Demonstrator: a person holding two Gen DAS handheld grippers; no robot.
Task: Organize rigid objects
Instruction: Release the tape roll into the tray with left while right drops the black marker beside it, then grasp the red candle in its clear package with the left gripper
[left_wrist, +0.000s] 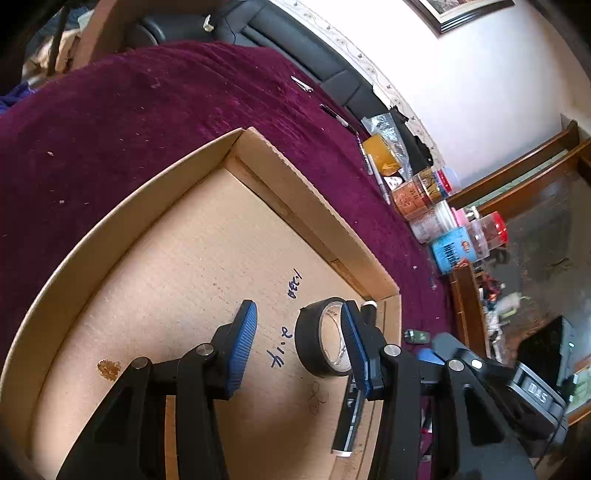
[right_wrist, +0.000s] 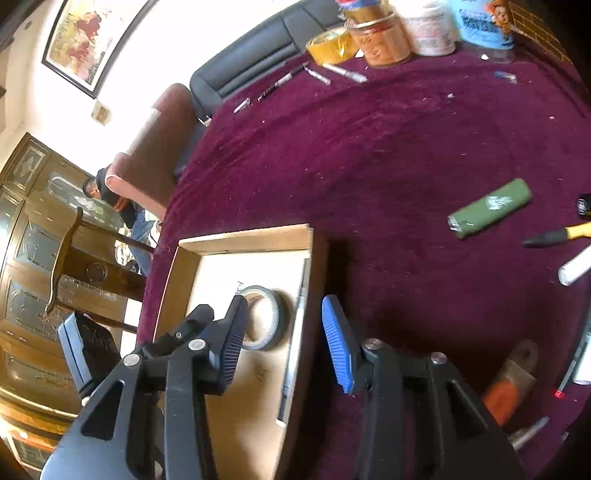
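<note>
Both grippers are angling downward. The left gripper (left_wrist: 299, 343) is hanging over the cardboard box (left_wrist: 258, 155), jaws spread and empty; the tape roll (left_wrist: 317, 338) is lying inside. The right gripper (right_wrist: 284, 341), jaws spread, is straddling the box's wall.

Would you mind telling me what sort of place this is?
Probably a home living or dining room: a black sofa, a framed picture on the wall, and a glass-fronted wooden cabinet beside the cloth-covered table.

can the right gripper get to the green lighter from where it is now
Probably yes. The right gripper is open with nothing between its fingers, and the green lighter lies alone on bare purple cloth ahead and to its right, nothing in between.
</note>
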